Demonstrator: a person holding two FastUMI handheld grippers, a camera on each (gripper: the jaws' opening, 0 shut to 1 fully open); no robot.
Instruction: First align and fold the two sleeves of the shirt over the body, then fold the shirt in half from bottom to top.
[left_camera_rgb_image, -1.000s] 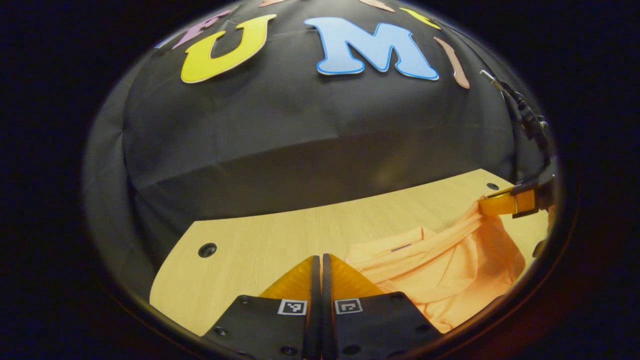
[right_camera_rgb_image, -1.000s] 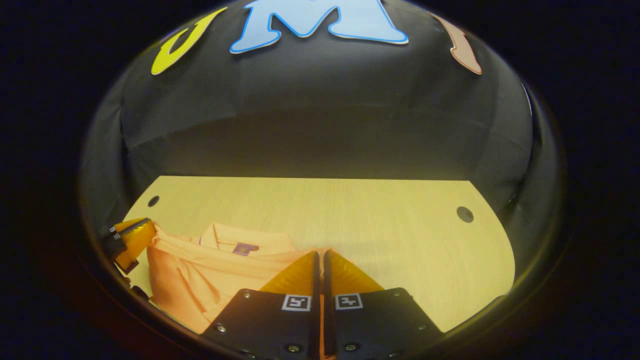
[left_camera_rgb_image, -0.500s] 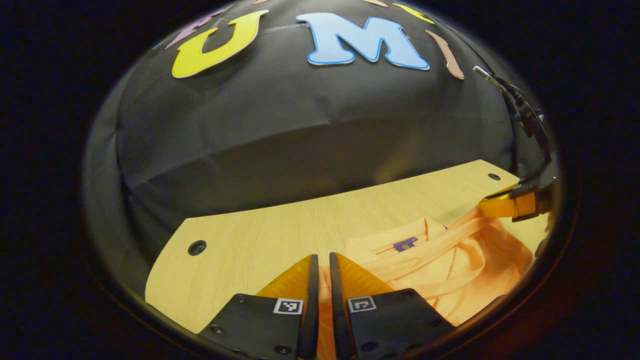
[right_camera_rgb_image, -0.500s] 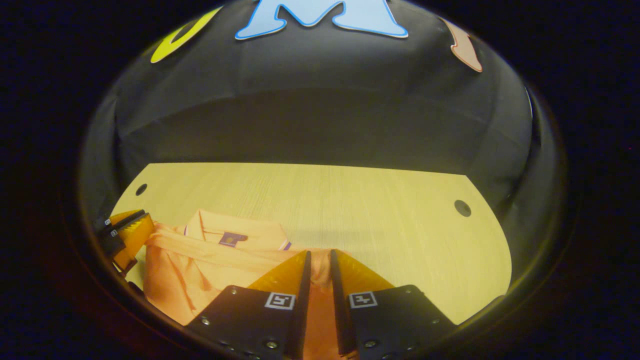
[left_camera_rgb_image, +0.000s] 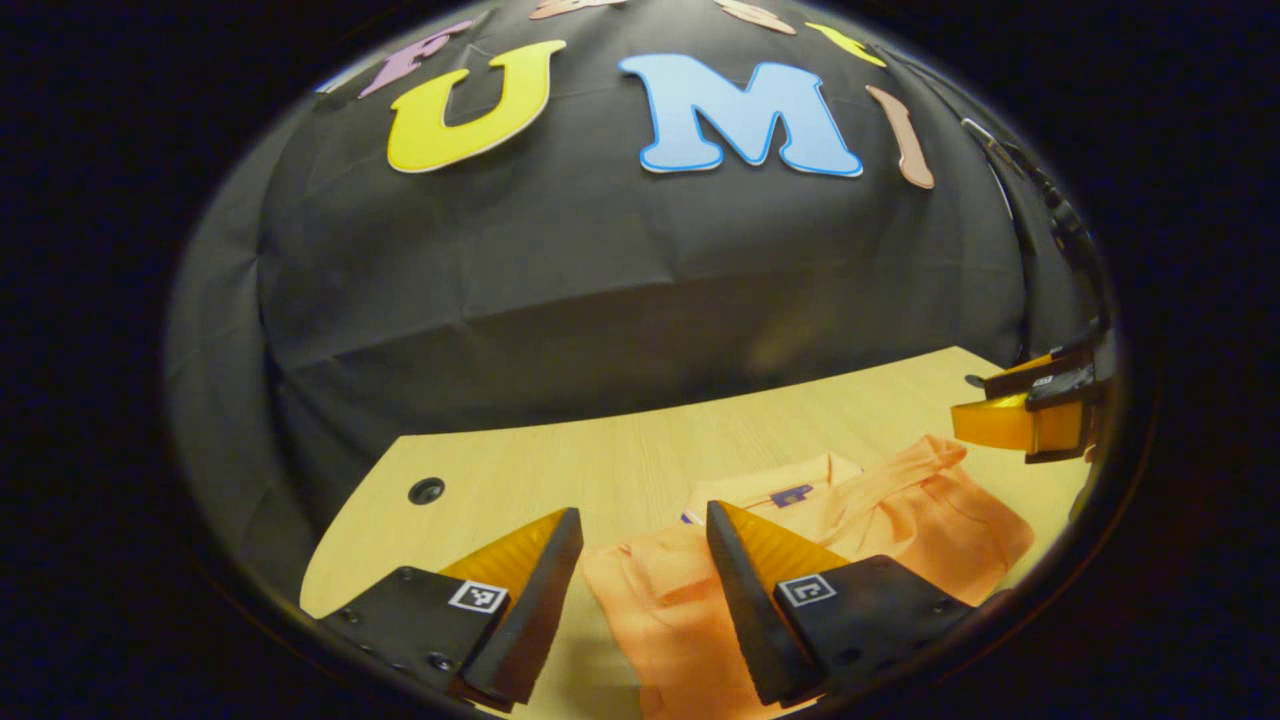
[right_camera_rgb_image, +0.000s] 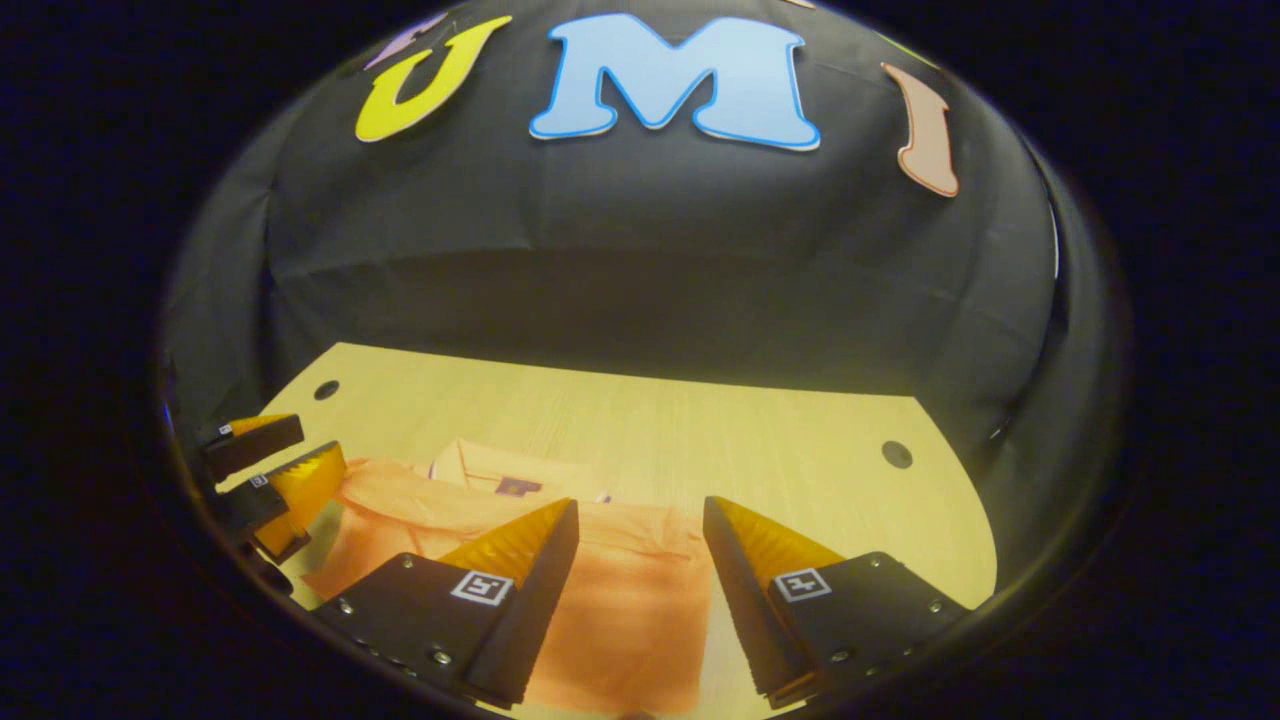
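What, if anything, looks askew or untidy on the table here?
The folded orange shirt lies rumpled: its folded-up edge is bunched and wavy across the body, just short of the collar. Both tools, left and right, are open above it. Nothing spilled or damaged.

The left hand-held gripper (left_camera_rgb_image: 640, 535) hangs wide apart above the orange shirt (left_camera_rgb_image: 900, 515), which lies folded on the wooden tabletop (left_camera_rgb_image: 600, 465); the right hand-held gripper (left_camera_rgb_image: 985, 400) hovers at the far edge.

Each gripper view looks low and forward across the surface (left_camera_rgb_image: 520, 470) toward the booth wall. Both share the shirt (right_camera_rgb_image: 620, 590), lower centre.
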